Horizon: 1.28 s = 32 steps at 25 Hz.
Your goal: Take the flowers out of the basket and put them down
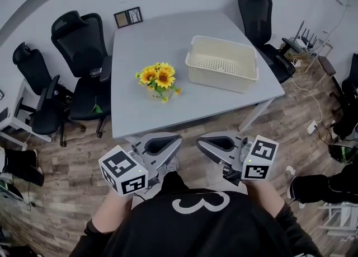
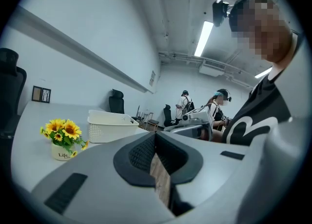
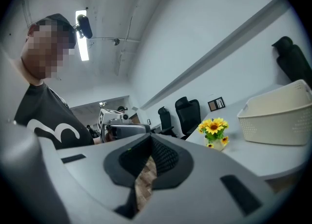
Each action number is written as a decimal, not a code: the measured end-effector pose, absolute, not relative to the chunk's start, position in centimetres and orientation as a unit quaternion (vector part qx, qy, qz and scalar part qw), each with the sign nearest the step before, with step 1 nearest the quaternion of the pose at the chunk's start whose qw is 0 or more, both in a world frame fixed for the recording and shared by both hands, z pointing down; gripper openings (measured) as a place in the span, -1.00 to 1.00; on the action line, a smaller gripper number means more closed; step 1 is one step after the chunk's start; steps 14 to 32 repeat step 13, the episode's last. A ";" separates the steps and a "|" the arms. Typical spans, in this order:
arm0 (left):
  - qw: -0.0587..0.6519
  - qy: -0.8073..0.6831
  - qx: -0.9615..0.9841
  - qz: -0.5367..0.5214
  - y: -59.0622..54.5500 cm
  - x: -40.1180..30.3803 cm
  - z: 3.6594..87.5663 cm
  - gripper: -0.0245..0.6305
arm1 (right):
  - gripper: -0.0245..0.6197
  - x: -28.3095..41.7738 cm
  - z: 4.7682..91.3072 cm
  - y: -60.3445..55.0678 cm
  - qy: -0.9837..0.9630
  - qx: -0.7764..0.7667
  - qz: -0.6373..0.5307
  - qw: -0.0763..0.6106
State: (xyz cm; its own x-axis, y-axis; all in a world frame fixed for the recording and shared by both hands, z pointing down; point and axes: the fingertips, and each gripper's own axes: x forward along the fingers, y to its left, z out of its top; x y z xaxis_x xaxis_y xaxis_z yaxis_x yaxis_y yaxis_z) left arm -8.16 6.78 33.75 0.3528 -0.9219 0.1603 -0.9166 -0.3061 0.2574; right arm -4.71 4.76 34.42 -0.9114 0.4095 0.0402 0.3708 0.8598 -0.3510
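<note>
A small white pot of yellow sunflowers (image 1: pixel 158 78) stands upright on the grey table (image 1: pixel 140 117), to the left of the basket and apart from it. The cream plastic basket (image 1: pixel 222 62) holds nothing that I can see. Both grippers hang low in front of the person's body, short of the table's near edge. My left gripper (image 1: pixel 169 143) is shut with nothing in it, and my right gripper (image 1: pixel 208 144) is shut and empty too. The left gripper view shows the flowers (image 2: pixel 63 131) and basket (image 2: pixel 110 125) beyond the closed left gripper (image 2: pixel 156 136). The right gripper view shows flowers (image 3: pixel 214 128) and basket (image 3: pixel 278 118) past the right gripper (image 3: pixel 150 138).
Black office chairs (image 1: pixel 83 46) stand along the table's left side and one more chair (image 1: pixel 256 5) at the far right corner. A small picture frame (image 1: pixel 128 17) leans at the table's back edge. Cables and gear lie on the wooden floor at right. Other people (image 2: pixel 184 106) stand in the distance.
</note>
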 end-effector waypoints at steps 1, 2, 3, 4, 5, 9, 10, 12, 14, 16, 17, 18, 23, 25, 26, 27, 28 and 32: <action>0.153 -0.569 0.808 -0.011 6.9 -8.1 33.5 -0.89 | -0.90 -4.6 34.3 4.8 -0.963 -0.203 0.168 0.056; 0.151 -0.569 0.808 -0.014 7.0 -8.0 33.2 -0.89 | -0.90 -4.6 34.1 4.9 -0.963 -0.204 0.167 0.055; 0.148 -0.569 0.809 -0.014 7.2 -7.9 32.9 -0.89 | -0.90 -4.5 34.0 5.1 -0.963 -0.206 0.165 0.054; 0.143 -0.570 0.809 -0.011 7.4 -7.8 32.6 -0.89 | -0.90 -4.5 33.7 5.2 -0.963 -0.208 0.164 0.052; 0.138 -0.571 0.809 -0.006 7.6 -7.8 32.4 -0.89 | -0.90 -4.6 33.5 5.4 -0.962 -0.211 0.164 0.050; 0.131 -0.572 0.810 0.001 8.2 -7.7 31.8 -0.89 | -0.90 -4.9 33.1 6.0 -0.962 -0.219 0.158 0.048; 0.130 -0.572 0.810 -0.001 8.3 -7.7 31.7 -0.89 | -0.90 -4.9 33.1 6.1 -0.961 -0.220 0.158 0.047; 0.130 -0.572 0.810 -0.005 8.5 -7.6 31.7 -0.89 | -0.90 -4.9 33.2 6.2 -0.961 -0.221 0.158 0.047; 0.129 -0.573 0.810 -0.007 8.6 -7.6 31.6 -0.89 | -0.90 -5.0 33.2 6.2 -0.961 -0.221 0.158 0.047; 0.129 -0.573 0.810 -0.007 8.6 -7.6 31.6 -0.89 | -0.90 -5.0 33.2 6.2 -0.961 -0.221 0.158 0.047; 0.129 -0.573 0.810 -0.007 8.6 -7.6 31.6 -0.89 | -0.90 -5.0 33.2 6.2 -0.961 -0.221 0.158 0.047; 0.129 -0.573 0.810 -0.007 8.6 -7.6 31.6 -0.89 | -0.90 -5.0 33.2 6.2 -0.961 -0.221 0.158 0.047; 0.129 -0.573 0.810 -0.007 8.6 -7.6 31.6 -0.89 | -0.90 -5.0 33.2 6.2 -0.961 -0.221 0.158 0.047; 0.129 -0.573 0.810 -0.007 8.6 -7.6 31.6 -0.89 | -0.90 -5.0 33.2 6.2 -0.961 -0.221 0.158 0.047; 0.129 -0.573 0.810 -0.007 8.6 -7.6 31.6 -0.89 | -0.90 -5.0 33.2 6.2 -0.961 -0.221 0.158 0.047; 0.129 -0.573 0.810 -0.007 8.6 -7.6 31.6 -0.89 | -0.90 -5.0 33.2 6.2 -0.961 -0.221 0.158 0.047; 0.129 -0.573 0.810 -0.007 8.6 -7.6 31.6 -0.89 | -0.90 -5.0 33.2 6.2 -0.961 -0.221 0.158 0.047; 0.129 -0.573 0.810 -0.007 8.6 -7.6 31.6 -0.89 | -0.90 -5.0 33.2 6.2 -0.961 -0.221 0.158 0.047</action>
